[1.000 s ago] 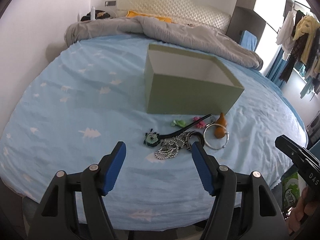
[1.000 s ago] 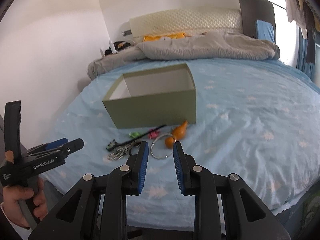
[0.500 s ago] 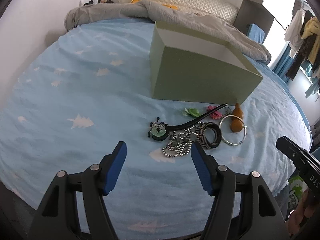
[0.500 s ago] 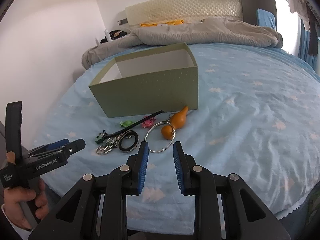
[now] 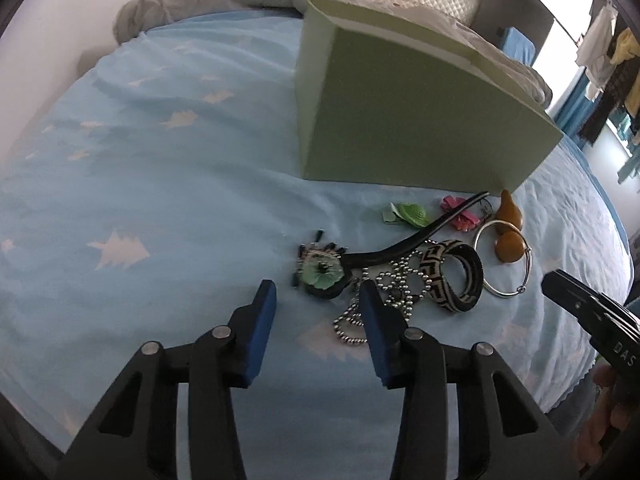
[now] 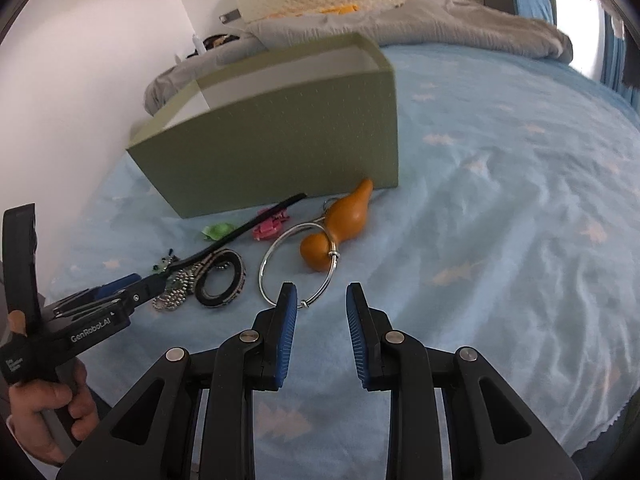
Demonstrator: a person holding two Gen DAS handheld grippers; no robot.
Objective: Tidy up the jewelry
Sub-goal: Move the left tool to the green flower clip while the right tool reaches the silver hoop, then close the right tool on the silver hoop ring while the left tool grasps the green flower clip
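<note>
Left claw [image 5: 316, 294] was spread and empty, low over the bed [image 5: 160, 184], near its front edge. Dead ahead, just off the tips, lay the hair stick [image 5: 400, 246]: green flower head [image 5: 322, 274] nearest the claw, black shaft running away and rightward toward the box [image 5: 420, 120], tip almost at the box's front wall. So its long axis was diagonal, head at the front, point at the back right. The bead chain [image 5: 384, 292] lay just beside the left claw's right finger [image 5: 374, 320] (touching or not, couldn't tell), and under the shaft. The bangle [image 5: 460, 276] sat right of that.

Right claw [image 6: 322, 312] was partly spread, also empty, with the ring [image 6: 296, 262] just ahead of its left finger [image 6: 286, 324]; the gourd [image 6: 340, 228] lay inside the ring's far side, neck pointing at the box corner. Left claw was nearer the hair stick, right nearer the ring. Nothing seen in the box yet.
</note>
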